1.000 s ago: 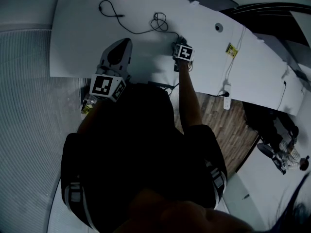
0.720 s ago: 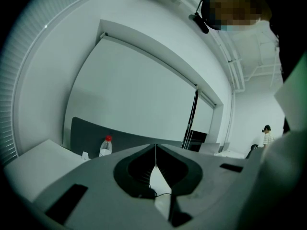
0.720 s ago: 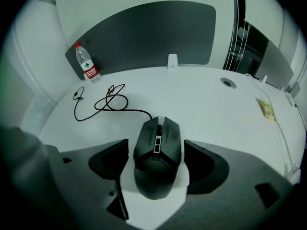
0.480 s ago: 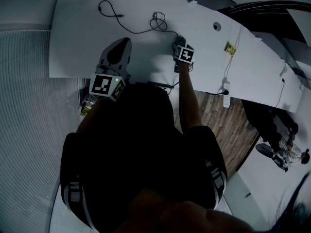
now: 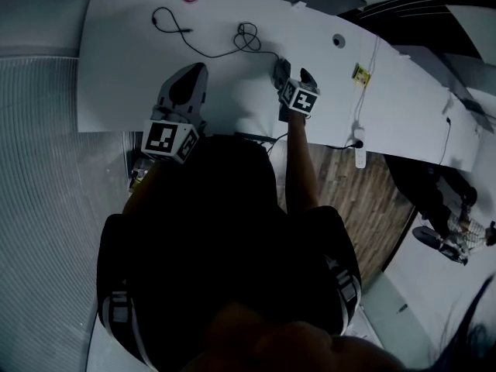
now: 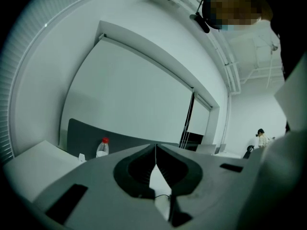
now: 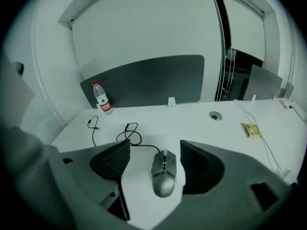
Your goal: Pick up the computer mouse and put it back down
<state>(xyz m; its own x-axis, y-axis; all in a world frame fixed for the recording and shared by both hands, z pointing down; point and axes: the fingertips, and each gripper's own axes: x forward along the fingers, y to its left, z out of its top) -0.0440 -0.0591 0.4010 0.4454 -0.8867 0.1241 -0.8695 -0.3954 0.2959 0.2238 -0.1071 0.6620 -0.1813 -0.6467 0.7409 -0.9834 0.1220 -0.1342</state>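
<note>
Nearest us, the left gripper (image 6: 155, 150) hangs idle over the front edge of the table (image 7: 201, 123), jaws pressed together with nothing between them. It has not shifted over the last second and plays no part here. Beside it, the right gripper (image 7: 155, 145) is where the change lies. In the head view its marker cube has drawn back toward the person since a second ago, away from the coil of cord. Its jaws now stand wide apart, where before they sat close over the mouse. The mouse (image 7: 163, 172) lies flat on the table between those open jaws, a strip of bare table showing on each side. It sits nearer the right-hand jaw, and neither pad touches it. We read this as the release just made: the mouse is back down and the gripper is backing off, so the task looks close to finished. The earlier pictures are too dark and small to confirm a lift, so we hold that loosely. Past the mouse its cord (image 7: 136, 139) runs to a loose coil, and a separate short cable (image 7: 92, 126) lies to its left. Farther back a bottle (image 7: 101, 98) stands at the table's rear edge, against a grey screen (image 7: 153, 78).
</note>
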